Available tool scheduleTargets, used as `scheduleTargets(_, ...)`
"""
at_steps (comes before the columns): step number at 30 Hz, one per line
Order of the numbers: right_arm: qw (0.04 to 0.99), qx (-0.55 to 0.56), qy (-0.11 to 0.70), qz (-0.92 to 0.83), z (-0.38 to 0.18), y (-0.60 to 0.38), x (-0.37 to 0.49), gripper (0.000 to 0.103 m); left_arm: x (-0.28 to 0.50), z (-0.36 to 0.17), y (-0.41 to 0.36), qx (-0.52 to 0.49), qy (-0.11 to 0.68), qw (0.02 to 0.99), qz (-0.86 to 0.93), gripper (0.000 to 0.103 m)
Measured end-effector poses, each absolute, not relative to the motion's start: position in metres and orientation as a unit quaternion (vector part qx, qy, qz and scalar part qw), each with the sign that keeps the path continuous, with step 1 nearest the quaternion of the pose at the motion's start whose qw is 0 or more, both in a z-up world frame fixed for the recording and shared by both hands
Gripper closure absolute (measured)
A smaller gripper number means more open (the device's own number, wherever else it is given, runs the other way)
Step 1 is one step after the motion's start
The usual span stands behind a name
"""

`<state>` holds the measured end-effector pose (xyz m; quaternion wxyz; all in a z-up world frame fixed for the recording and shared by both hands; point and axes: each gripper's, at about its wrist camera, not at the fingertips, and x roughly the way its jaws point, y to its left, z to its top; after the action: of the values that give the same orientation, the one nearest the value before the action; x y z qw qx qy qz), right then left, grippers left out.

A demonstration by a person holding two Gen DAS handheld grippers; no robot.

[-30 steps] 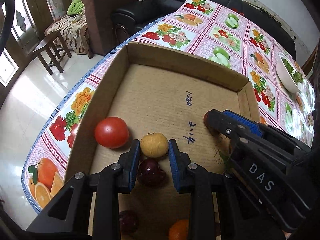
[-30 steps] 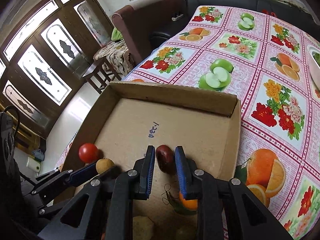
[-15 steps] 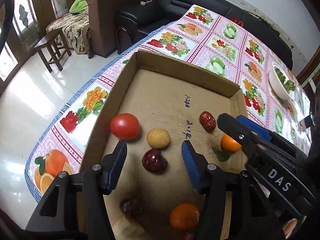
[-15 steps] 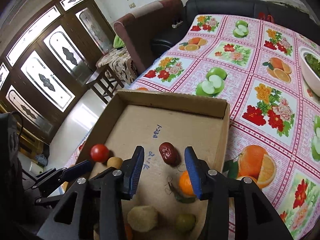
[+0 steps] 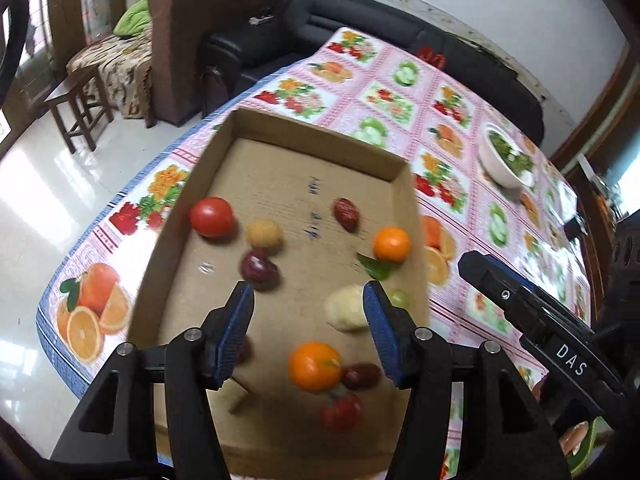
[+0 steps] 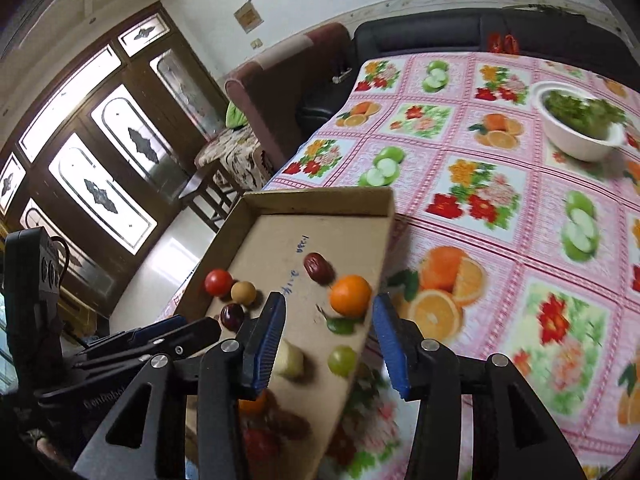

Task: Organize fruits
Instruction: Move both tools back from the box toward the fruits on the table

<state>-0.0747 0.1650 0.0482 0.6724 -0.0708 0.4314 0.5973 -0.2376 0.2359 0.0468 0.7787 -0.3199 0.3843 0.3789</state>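
Shallow corrugated cardboard tray on glossy fruit-print tablecloth. Inside tray: smooth round tomato, matte tan ball-shaped fruit beside it, wrinkled oblong red date, glossy orange. Left gripper above tray, jaws wide, empty. Right gripper over tray's right wall, jaws just opened, part-spread, gripping nothing.

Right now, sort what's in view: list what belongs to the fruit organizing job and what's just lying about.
Part of the job:
cardboard box
tomato
orange with leaf
red date
dark plum
small green fruit

Just lying about:
white bowl of greens
wooden stool
brown armchair
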Motion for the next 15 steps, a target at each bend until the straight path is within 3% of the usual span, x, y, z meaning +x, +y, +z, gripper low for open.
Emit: scheduleTargets(15,0.717,-0.037,0.417,0.558,0.053,0.051,-0.051,0.050,-0.207,0.051,0.141,-0.266,0.396,0.815,0.330,0.047)
